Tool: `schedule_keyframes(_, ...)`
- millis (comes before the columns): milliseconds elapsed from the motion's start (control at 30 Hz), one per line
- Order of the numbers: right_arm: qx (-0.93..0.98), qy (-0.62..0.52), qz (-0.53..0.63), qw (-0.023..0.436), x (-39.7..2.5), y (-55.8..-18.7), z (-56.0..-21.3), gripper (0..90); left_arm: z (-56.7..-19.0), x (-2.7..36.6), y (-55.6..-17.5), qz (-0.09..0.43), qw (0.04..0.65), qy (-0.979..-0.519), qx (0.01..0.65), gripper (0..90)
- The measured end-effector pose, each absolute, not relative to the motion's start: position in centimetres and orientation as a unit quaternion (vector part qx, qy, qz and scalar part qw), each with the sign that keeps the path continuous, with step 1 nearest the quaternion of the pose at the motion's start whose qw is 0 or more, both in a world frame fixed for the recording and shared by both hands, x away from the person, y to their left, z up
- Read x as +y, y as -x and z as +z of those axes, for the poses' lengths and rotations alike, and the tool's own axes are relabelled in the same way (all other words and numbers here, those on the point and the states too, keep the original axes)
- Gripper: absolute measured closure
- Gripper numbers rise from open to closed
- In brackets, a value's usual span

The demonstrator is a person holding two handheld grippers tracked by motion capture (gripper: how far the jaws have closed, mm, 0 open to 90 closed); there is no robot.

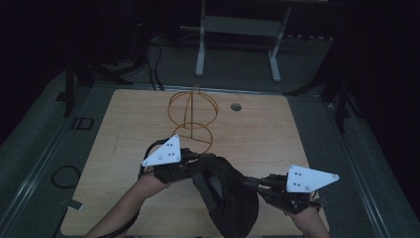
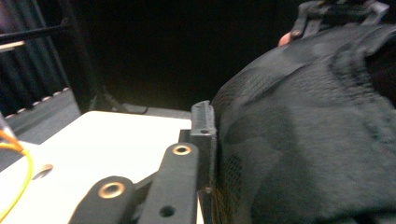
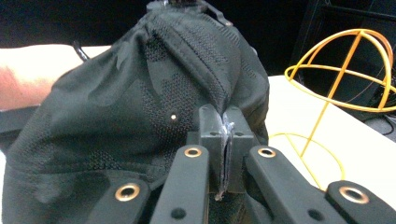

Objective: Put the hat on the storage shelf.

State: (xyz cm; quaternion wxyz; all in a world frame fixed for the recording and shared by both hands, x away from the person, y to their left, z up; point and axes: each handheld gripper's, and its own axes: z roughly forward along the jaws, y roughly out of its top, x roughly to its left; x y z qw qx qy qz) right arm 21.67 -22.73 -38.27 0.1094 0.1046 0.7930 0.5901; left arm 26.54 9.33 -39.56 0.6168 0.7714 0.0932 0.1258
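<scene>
A black cap [image 1: 229,196] of mesh-like fabric is held up between the two grippers over the near middle of the wooden table [image 1: 124,144], with its lower part hanging towards the near edge. The left gripper [image 1: 198,159] is seen at the cap's left side, just near of the wire stand, and in the left gripper view [image 2: 205,140] one black jaw is pressed flat against the dark fabric [image 2: 303,140]; the other jaw is hidden behind the cloth, so the fabric appears to be pinched, though the far jaw cannot be seen. The right gripper [image 1: 250,183] is seen at the cap's right side, its grey three-cornered plate pointing to the right, and in the right gripper view [image 3: 224,135] its two jaws are pressed together on a thin edge of the cap [image 3: 140,107], which is caught between them. A forearm is seen at the left of that view behind the cap. A yellow wire hat stand [image 1: 192,119], made of a rounded dome on a thin stem with a ring base, stands upright on the table just beyond the left gripper, on the far side of the cap and apart from it; it is also seen at the right of the right gripper view [image 3: 343,70]. A small round grommet [image 1: 236,106] is set in the tabletop to the right of the stand, near the far edge.
</scene>
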Motion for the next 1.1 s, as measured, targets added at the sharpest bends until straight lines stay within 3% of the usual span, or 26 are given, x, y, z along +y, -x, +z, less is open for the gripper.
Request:
schedule_keyframes(67,0.793,-0.103,0.59,0.111,-22.8,-21.7,-38.1,88.9,-39.5,9.2,-26.6,0.146,0.605,-0.775,0.107,73.8)
schedule_keyframes(200,0.793,-0.103,0.59,0.114,-23.2,-21.5,-37.8,88.8,-39.7,9.2,-26.9,0.158,0.588,-0.783,0.129,48.1)
schedule_keyframes(400,0.787,-0.118,0.592,0.127,-24.4,-21.7,-37.7,88.9,-39.9,9.7,-27.1,0.162,0.583,-0.782,0.151,30.4)
schedule_keyframes(967,0.759,-0.186,0.591,0.201,-26.8,-23.6,-35.9,88.8,-42.7,12.7,-27.3,0.214,0.531,-0.785,0.235,4.3)
schedule_keyframes(1100,0.753,-0.197,0.591,0.214,-26.7,-24.7,-35.4,88.8,-43.6,13.4,-27.1,0.233,0.516,-0.785,0.251,2.9)
